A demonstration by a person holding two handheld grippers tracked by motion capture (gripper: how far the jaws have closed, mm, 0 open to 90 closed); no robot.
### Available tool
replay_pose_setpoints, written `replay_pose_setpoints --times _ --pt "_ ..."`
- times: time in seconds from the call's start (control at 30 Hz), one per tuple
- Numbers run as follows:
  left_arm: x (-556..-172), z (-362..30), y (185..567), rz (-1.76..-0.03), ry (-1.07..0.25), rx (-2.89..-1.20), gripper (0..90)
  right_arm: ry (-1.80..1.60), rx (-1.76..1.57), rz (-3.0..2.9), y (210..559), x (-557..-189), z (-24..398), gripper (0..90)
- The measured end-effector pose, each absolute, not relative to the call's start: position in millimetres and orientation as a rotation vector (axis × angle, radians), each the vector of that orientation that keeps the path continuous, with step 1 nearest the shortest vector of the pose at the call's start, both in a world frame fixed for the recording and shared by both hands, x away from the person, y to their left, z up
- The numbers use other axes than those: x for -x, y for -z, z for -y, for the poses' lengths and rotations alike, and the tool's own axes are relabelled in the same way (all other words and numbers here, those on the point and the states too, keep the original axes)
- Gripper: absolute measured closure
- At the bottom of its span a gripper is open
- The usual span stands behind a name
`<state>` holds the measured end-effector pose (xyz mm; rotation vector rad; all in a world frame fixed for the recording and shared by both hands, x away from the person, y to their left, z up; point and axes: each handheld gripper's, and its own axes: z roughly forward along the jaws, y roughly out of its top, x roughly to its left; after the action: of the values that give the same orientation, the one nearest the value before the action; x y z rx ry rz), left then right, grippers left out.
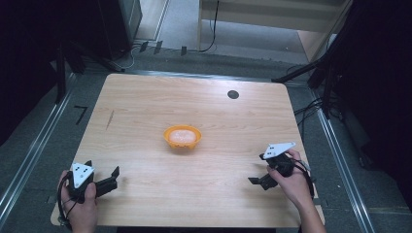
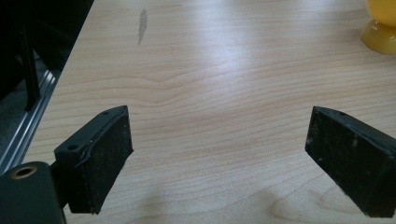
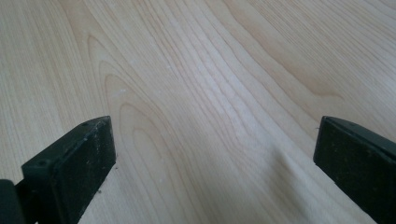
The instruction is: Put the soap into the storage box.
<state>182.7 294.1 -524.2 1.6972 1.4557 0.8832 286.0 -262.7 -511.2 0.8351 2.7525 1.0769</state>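
Observation:
An orange bowl [image 1: 182, 137] with pale pinkish-white contents stands near the middle of the wooden table [image 1: 145, 97]. My left gripper [image 1: 103, 168] is held low over the table's near left corner, jaws wide open with nothing between them. In the left gripper view its jaws [image 2: 219, 158] frame bare wood, and the bowl's [image 2: 380, 32] edge is at the top right. My right gripper [image 1: 257, 169] hovers near the front right, also open and holding nothing. In the right gripper view its jaws [image 3: 215, 163] are spread over bare wood grain.
A black round grommet [image 1: 233, 94] is set in the table's far side. A dark streak [image 1: 110, 120] marks the wood at the left, seen as a streak [image 2: 141, 25] in the left gripper view. Metal floor rails [image 1: 34, 145] run along both sides, with cables [image 1: 311, 109] at the right.

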Motion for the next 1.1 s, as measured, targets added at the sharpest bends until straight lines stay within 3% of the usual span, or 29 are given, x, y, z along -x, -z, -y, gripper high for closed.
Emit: replay_pose_setpoints --times 0.8,1.1 --pt "-183.8 -291.8 524.3 -1.454 -0.889 -1.729 7.7 -1.361 -1.032 -2.365 541.1 -222.1 343.6 0.1" --pt "-187.0 -290.3 525.0 -1.457 -0.847 -1.779 7.6 -1.418 -1.062 -2.288 550.7 -214.5 354.2 1.9"
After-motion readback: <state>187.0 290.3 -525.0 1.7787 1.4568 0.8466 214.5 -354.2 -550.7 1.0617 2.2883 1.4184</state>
